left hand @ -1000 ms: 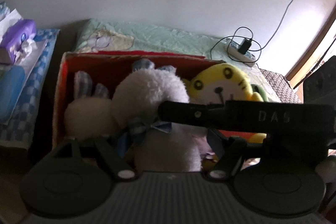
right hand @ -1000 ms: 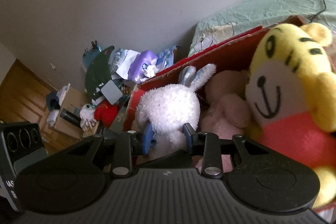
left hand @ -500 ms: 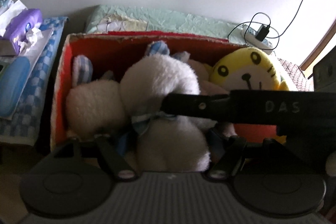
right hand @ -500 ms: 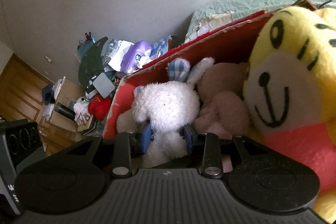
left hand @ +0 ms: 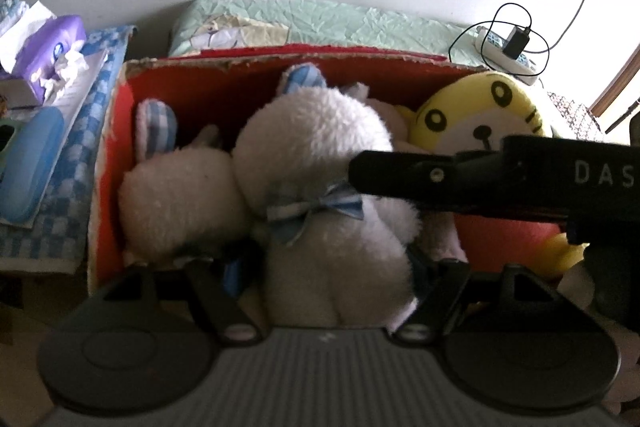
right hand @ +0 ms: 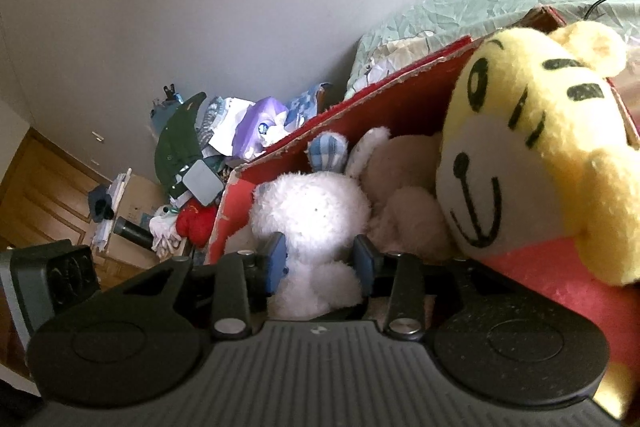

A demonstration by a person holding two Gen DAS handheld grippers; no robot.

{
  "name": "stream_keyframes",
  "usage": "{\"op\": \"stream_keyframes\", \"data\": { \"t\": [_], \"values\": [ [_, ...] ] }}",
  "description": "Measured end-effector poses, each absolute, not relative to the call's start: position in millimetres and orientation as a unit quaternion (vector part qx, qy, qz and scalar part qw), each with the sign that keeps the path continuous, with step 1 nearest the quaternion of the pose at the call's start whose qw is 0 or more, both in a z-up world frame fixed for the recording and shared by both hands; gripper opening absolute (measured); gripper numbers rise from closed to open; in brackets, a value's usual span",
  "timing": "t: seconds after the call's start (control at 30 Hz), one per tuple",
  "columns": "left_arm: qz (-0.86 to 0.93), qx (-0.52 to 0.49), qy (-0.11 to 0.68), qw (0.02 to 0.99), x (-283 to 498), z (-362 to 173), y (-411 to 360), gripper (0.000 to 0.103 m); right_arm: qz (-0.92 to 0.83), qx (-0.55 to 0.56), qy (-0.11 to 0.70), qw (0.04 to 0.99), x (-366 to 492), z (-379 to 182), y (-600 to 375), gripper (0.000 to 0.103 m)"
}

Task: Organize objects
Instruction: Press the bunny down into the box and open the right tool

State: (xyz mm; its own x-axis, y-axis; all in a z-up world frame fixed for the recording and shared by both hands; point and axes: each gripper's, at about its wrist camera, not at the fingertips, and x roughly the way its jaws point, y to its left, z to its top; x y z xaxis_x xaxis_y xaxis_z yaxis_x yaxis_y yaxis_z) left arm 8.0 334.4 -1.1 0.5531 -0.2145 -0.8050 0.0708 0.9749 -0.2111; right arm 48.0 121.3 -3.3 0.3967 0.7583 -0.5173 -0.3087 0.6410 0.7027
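A white bunny plush (left hand: 320, 147) with a blue bow sits upright in the red cardboard box (left hand: 280, 57). A second white bunny (left hand: 180, 195) is on its left, and a pink plush (right hand: 404, 187) and a yellow tiger plush (left hand: 472, 115) on its right. My left gripper (left hand: 324, 267) straddles the bunny's body. Its jaws are opening, with a dark gap at the left pad. My right gripper (right hand: 320, 261) has its blue pads against the bunny's (right hand: 312, 211) neck, and its jaws are opening too. One of the right gripper's fingers (left hand: 400, 175) crosses the left wrist view from the right.
A bed with a green sheet (left hand: 320, 23) lies behind the box, and a power strip with a charger (left hand: 508, 47) rests on it. A purple tissue pack (left hand: 48, 47) and a blue checked cloth (left hand: 72, 155) are left of the box. A pile of clutter (right hand: 192, 147) stands by the wall.
The left wrist view has tipped down toward the box, and the bunny with the bow now sits lower among the other toys. The right gripper's blue pads stand slightly wider apart.
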Motion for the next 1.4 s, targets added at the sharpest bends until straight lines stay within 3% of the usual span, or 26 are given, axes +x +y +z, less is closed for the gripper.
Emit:
{"op": "stream_keyframes", "data": {
  "t": [1.4],
  "values": [
    [-0.076,-0.071,0.481,0.871,10.4,-1.8,328.1,0.084,0.337,0.255,0.437,0.794,41.9,-10.7,120.2,0.035]
  ]
}}
